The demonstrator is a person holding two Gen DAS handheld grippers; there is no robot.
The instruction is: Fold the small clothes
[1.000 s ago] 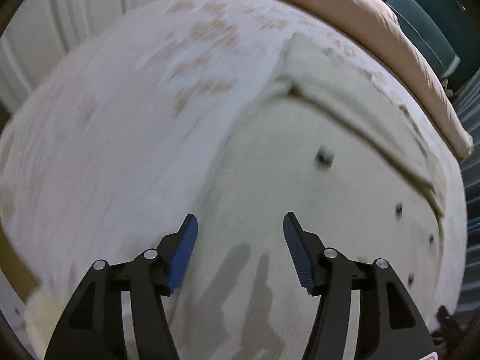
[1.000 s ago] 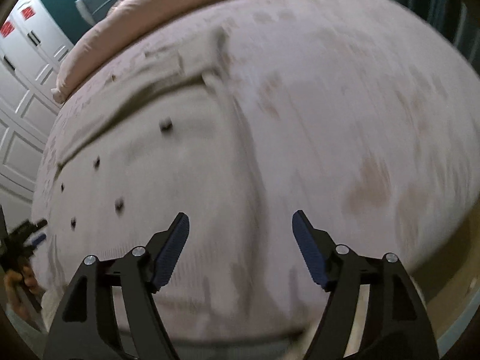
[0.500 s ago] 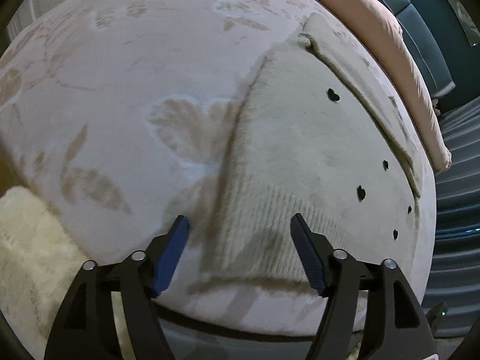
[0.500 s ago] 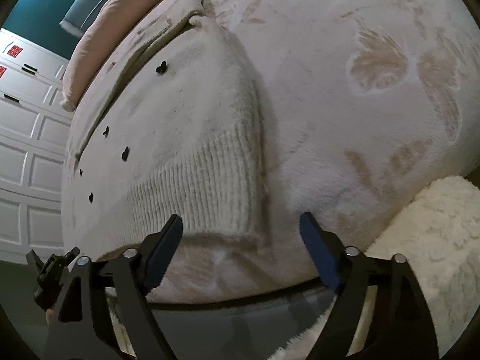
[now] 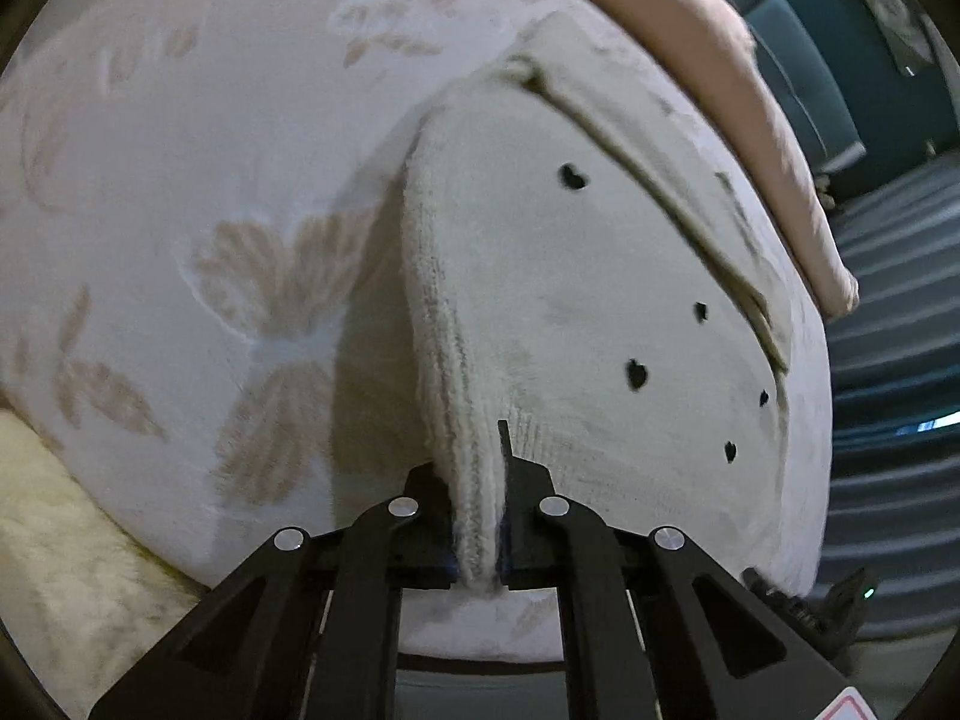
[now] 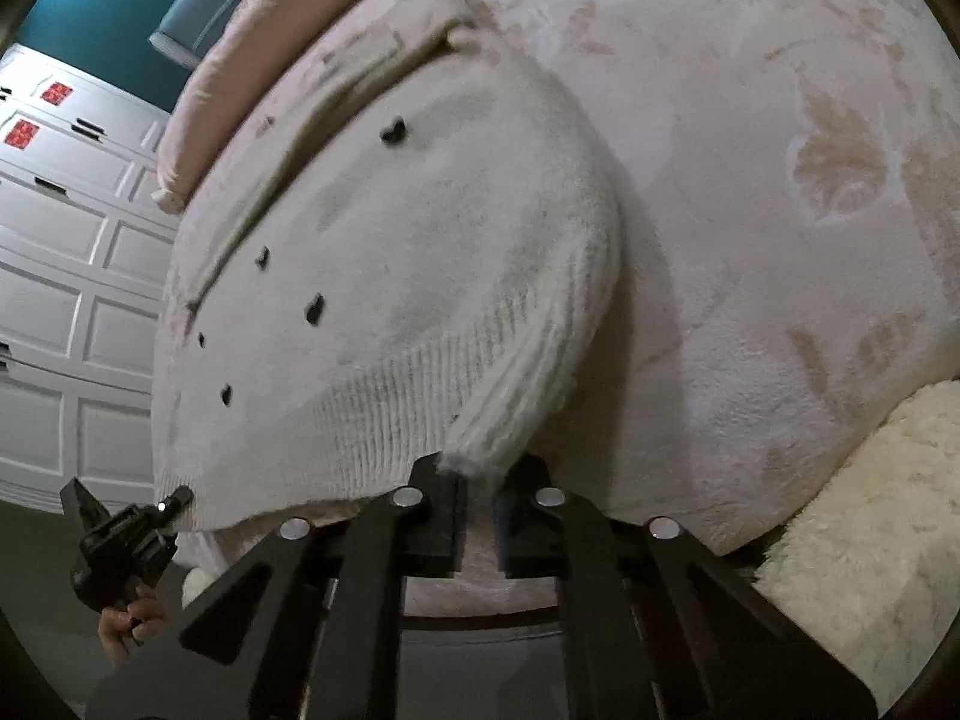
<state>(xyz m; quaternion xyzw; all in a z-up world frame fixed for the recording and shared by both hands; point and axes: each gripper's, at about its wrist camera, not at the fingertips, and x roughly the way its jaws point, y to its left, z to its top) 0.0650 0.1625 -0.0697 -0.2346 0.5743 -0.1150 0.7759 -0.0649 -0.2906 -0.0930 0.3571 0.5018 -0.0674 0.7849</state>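
A cream knitted sweater (image 5: 540, 312) with small dark hearts lies flat on the butterfly-patterned bed (image 5: 180, 180). Both grippers tilt steeply down at its near ribbed hem: left gripper (image 5: 477, 516) and right gripper (image 6: 477, 480), jaws just closed, each pinch a hem corner.

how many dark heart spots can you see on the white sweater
5 in the left wrist view on the sweater: one up top, one mid-right, one central, two near the right edge. Folded fabric may hide more.
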